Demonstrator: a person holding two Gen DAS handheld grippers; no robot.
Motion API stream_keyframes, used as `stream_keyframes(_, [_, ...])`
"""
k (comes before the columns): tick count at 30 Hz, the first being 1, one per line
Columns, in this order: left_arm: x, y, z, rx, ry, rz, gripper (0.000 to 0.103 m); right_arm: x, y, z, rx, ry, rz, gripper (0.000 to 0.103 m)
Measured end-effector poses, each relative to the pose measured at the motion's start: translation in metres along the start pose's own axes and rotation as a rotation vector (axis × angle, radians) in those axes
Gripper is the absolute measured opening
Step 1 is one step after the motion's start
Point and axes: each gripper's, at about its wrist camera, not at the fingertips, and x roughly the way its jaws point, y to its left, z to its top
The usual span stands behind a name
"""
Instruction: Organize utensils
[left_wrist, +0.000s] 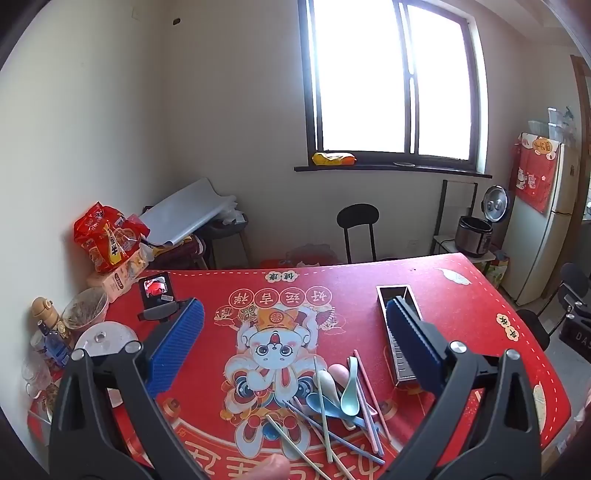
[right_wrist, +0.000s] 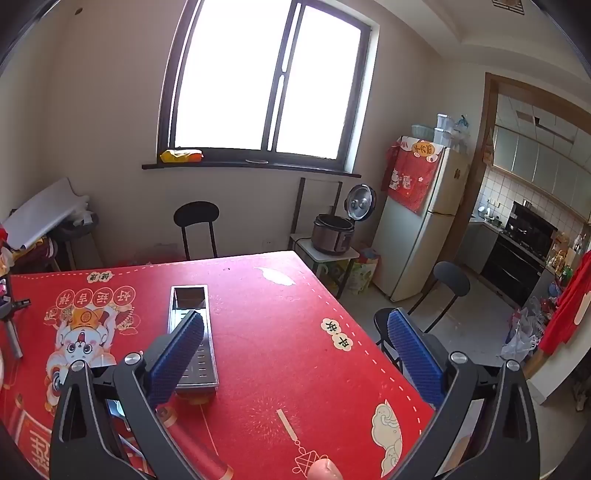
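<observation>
A heap of pastel spoons (left_wrist: 341, 391) and chopsticks (left_wrist: 334, 435) lies on the red tablecloth (left_wrist: 295, 288), low and right of centre in the left wrist view. A long steel utensil tray (left_wrist: 400, 334) stands right of the heap; it also shows in the right wrist view (right_wrist: 192, 332), empty as far as I can see. My left gripper (left_wrist: 295, 336) is open and empty, above the table behind the heap. My right gripper (right_wrist: 295, 345) is open and empty, above the table to the right of the tray.
At the table's left edge stand a phone on a stand (left_wrist: 157, 291), a pot lid (left_wrist: 105, 338), a glass bowl (left_wrist: 85, 312), bottles (left_wrist: 50, 325) and snack bags (left_wrist: 107, 236). Black chairs (right_wrist: 439, 295) stand beyond the far and right edges. A fridge (right_wrist: 421, 221) and rice cooker (right_wrist: 332, 232) stand at the right.
</observation>
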Motion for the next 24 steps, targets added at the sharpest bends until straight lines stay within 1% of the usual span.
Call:
stream_keyframes(9, [0.0019, 0.0027, -0.0014, -0.002, 0.012, 0.000, 0.097, 0.0008, -0.0021, 0.0004, 0.011, 0.004, 0.005, 0.098])
stream_keyframes(15, [0.0060, 0.0010, -0.0078, -0.002, 0.022, 0.005, 0.097, 0.0011, -0.0024, -0.0016, 0.005, 0.009, 0.005, 0.098])
stream_keyframes(24, [0.0049, 0.0011, -0.0092, -0.003, 0.022, 0.003, 0.097, 0.0011, -0.0011, -0.0050, 0.007, 0.011, 0.006, 0.098])
